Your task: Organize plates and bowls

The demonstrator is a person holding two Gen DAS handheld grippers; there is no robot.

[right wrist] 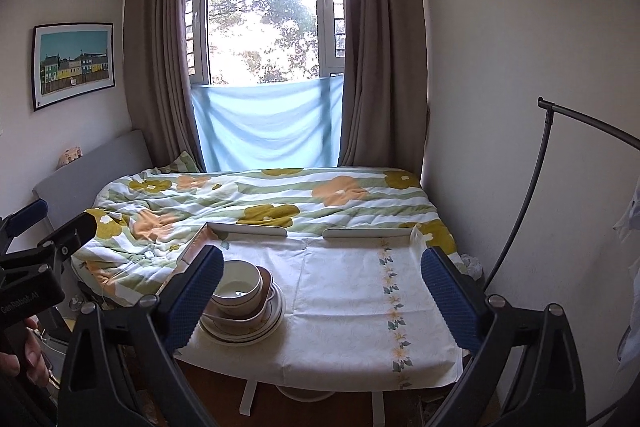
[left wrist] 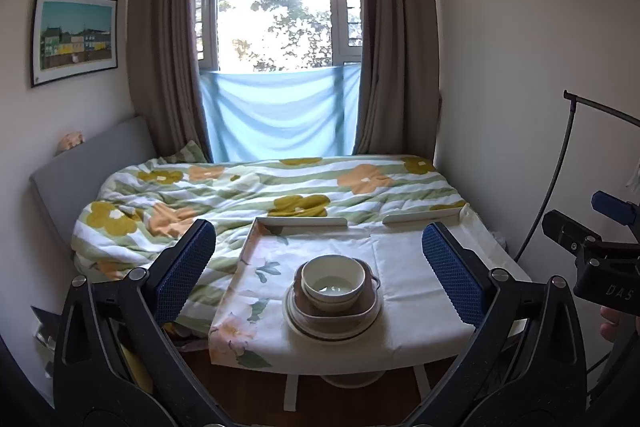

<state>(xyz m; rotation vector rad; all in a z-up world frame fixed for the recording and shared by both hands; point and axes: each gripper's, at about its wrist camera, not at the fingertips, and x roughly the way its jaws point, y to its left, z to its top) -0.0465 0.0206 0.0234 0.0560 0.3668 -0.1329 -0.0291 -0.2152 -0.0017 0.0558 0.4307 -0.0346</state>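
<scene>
From the left wrist camera, the left gripper [left wrist: 318, 267] hangs above the near edge of the table [left wrist: 412, 259], its two blue pads [left wrist: 185, 269] spread wide with nothing between them. One stack of dishes [left wrist: 333, 301] sits near the table's front edge on the floral tablecloth [left wrist: 256, 271]: a white bowl [left wrist: 333, 281] on top, a brown squarish dish [left wrist: 336, 315] under it, and round plates [left wrist: 296, 323] at the bottom, whose number I cannot tell. The right gripper [left wrist: 588, 247] shows at the right edge.

From the right wrist camera, the right gripper [right wrist: 322, 291] is likewise wide open and empty. The same single stack [right wrist: 244, 307] lies at the table's front left, partly hidden behind the left pad [right wrist: 196, 301]. One bed [right wrist: 260, 203] stands behind the table.
</scene>
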